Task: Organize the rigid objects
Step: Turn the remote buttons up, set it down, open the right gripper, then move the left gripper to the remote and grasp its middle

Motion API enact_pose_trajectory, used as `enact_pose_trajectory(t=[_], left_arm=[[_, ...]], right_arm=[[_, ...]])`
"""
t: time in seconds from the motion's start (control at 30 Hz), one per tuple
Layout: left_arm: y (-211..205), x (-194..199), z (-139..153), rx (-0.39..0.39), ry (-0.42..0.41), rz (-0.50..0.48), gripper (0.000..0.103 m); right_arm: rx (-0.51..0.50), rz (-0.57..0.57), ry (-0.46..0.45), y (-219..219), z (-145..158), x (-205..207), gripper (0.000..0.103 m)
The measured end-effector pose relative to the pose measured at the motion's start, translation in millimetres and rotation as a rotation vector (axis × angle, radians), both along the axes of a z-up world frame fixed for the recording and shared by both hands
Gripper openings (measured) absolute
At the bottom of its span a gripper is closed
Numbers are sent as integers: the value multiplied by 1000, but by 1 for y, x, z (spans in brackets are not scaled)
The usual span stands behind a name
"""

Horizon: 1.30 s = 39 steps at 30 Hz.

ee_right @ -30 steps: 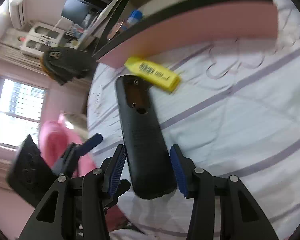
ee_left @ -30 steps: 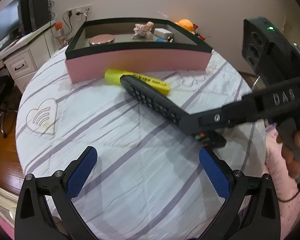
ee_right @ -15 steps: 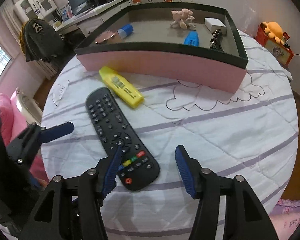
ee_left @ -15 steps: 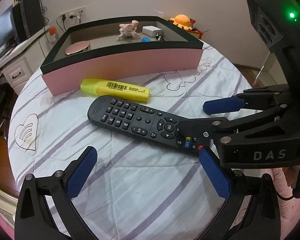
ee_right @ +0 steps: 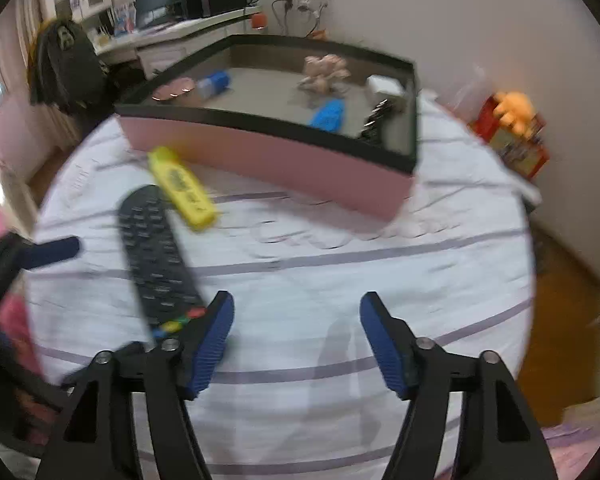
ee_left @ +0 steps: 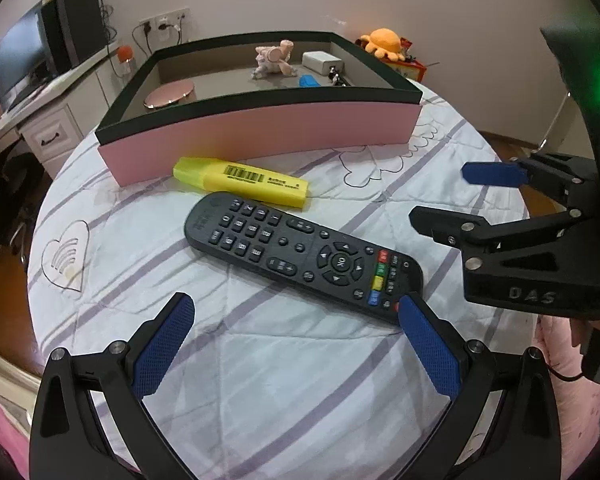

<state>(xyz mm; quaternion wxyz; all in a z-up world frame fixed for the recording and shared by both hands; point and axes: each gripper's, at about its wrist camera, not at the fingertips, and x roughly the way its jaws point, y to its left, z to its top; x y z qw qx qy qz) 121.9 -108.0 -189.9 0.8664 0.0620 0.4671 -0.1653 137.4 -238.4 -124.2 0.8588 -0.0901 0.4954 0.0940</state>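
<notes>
A black remote control (ee_left: 300,256) lies flat and buttons-up on the round tabletop (ee_left: 260,380), which is covered by a white quilted cloth with purple stripes. It sits near the middle of the tabletop, running diagonally, with its colour-button end toward the near right edge. Just beyond it lies a yellow highlighter (ee_left: 242,179) with a barcode label; its near side is just beside the remote's far end, and from this view I cannot tell whether the two touch. Behind the highlighter, along the far edge of the tabletop, stands a shallow pink box with a dark rim (ee_left: 260,136). Inside it are a round pink compact (ee_left: 169,95) at the left, a pale pink figurine (ee_left: 272,62) toward the back, a white adapter (ee_left: 322,62) in the back right corner and a small blue item (ee_left: 309,80) in front of that.

The left tongs (ee_left: 296,344) hover over the near edge of the tabletop, spread wide and grasping nothing; the right blue pad (ee_left: 428,348) overlaps the remote's near end in the picture.

The right tongs (ee_right: 296,340) are released too, with nothing between the pads, over the bare cloth to the right of the remote. Seen from the left wrist camera, they sit off the right edge of the tabletop, one blue fingertip (ee_left: 492,174) pointing inward. The right wrist view is blurred
</notes>
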Motion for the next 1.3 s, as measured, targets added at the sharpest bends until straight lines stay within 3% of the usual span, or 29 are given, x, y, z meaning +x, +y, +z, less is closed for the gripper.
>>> enact_pose_trajectory(t=[0.1, 0.47, 0.7, 0.8, 1.07, 1.3], left_arm=[[-6, 0, -1, 20, 10, 27, 103], [4, -5, -1, 88, 36, 128, 103], [-3, 11, -3, -1, 63, 237, 103], [-16, 20, -7, -5, 87, 249, 103], [-36, 32, -22, 114, 88, 249, 103], [8, 20, -18, 150, 109, 274, 103]], right_arm=[[-75, 6, -22, -5, -5, -1, 74], [-7, 138, 29, 10, -17, -1, 74], [-28, 59, -21, -31, -11, -2, 75], [-15, 45, -23, -46, -13, -3, 75], [-11, 38, -32, -57, -16, -3, 78], [-22, 53, -36, -44, -18, -2, 78]])
